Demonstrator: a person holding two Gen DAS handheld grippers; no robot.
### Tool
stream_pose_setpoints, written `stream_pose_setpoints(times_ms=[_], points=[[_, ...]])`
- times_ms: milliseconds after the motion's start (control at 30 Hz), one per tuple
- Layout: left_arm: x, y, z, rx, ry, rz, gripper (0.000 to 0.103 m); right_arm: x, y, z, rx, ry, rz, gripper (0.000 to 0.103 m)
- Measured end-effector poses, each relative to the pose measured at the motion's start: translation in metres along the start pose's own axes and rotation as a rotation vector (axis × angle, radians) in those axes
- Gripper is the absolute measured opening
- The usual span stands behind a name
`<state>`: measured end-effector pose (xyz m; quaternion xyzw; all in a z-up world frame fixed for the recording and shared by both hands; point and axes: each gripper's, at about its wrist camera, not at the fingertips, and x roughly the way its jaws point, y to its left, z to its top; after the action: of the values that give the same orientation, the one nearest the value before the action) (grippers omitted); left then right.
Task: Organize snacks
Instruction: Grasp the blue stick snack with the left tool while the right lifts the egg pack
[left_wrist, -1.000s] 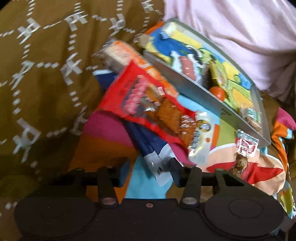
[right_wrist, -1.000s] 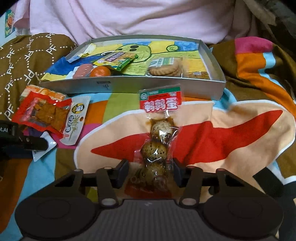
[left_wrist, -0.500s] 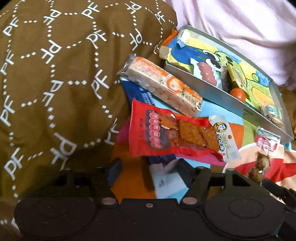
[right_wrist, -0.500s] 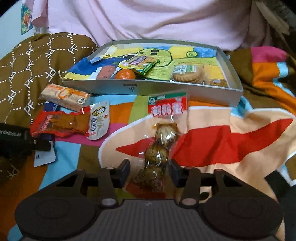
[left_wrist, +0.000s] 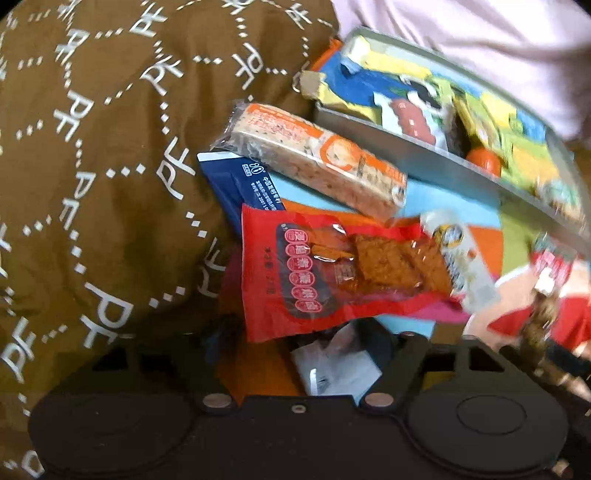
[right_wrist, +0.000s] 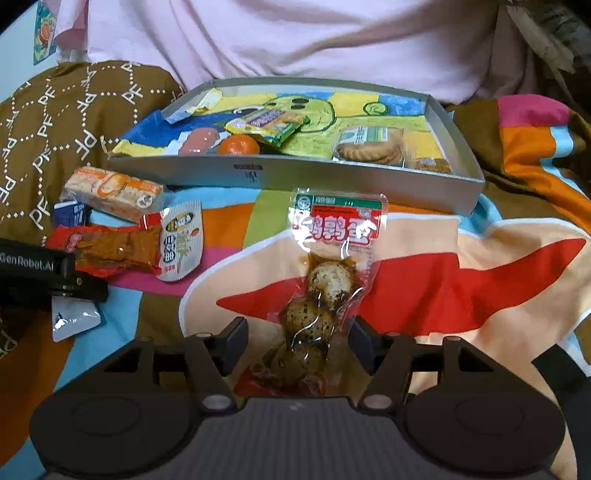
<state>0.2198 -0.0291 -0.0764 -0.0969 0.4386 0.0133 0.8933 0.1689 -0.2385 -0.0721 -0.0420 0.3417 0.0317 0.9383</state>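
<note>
Right hand-held gripper (right_wrist: 297, 341) sits low over the bedspread w/ bright blocks of colour (right_wrist: 480, 280), jaws apart. They've just been opening: the clear vacuum pack of speckled quail eggs w/ red-and-green label (right_wrist: 321, 291) lies between the fingers (right_wrist: 232, 341), gap visible each side, so released, not pinched. The pack runs straight ahead of the gripper, label end farthest out.

Left hand-held gripper (left_wrist: 303, 343) is also unclenched; its jaws have just been closing a bit. Between the dark fingers (left_wrist: 380, 339) lies the silver-white end of a dark blue foil packet (left_wrist: 236, 177), pads not pressing on it as far as I can tell. Picture's blurred there. Lying over that packet, just ahead of the gripper, is a red plastic pouch of brown dried tofu (left_wrist: 332, 273). To its right, touching, a small white sachet w/ yellow-black logo (left_wrist: 458, 262). Beyond the pouch, an orange-and-clear wrapped cereal bar (left_wrist: 317, 158) rests across the blue packet's far end.

Farther out, past both grippers, a shallow grey cardboard tray w/ cartoon-print lining (right_wrist: 332, 177) holds an orange mandarin (right_wrist: 238, 144), pink sausage pack (right_wrist: 197, 142), green-yellow wrapper (right_wrist: 269, 123) and round biscuits in clear wrap (right_wrist: 373, 147).

Left of it all, a brown quilt w/ white "PF" print (left_wrist: 92, 166); behind the tray, someone in a pale pink top (right_wrist: 277, 40).
</note>
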Motion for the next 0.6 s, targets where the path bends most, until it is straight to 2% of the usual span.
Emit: stream_pose_setpoints(times_ms=[67, 133, 233, 367, 467, 600], points=[[-0.001, -0.004, -0.003, 0.058, -0.004, 0.04, 0.05, 0.003, -0.001, -0.001, 0.009, 0.027, -0.002, 0.063], [-0.004, -0.001, -0.005, 0.077, -0.001, 0.059, 0.042, 0.002, 0.0, -0.001, 0.004, 0.028, -0.003, 0.059], [-0.01, 0.009, -0.005, 0.043, 0.019, 0.062, 0.034, -0.002, 0.0, -0.001, 0.0, 0.023, -0.005, 0.05], [-0.017, 0.02, -0.01, 0.05, 0.074, 0.055, 0.034, -0.008, -0.001, -0.001, 0.013, 0.039, 0.011, 0.043], [-0.024, 0.023, -0.02, 0.069, 0.117, 0.032, 0.034, -0.013, 0.001, -0.002, 0.002, 0.065, 0.026, 0.042], [-0.039, 0.02, -0.037, 0.128, 0.157, -0.005, 0.034, -0.025, 0.006, -0.007, -0.017, 0.109, 0.096, 0.042]])
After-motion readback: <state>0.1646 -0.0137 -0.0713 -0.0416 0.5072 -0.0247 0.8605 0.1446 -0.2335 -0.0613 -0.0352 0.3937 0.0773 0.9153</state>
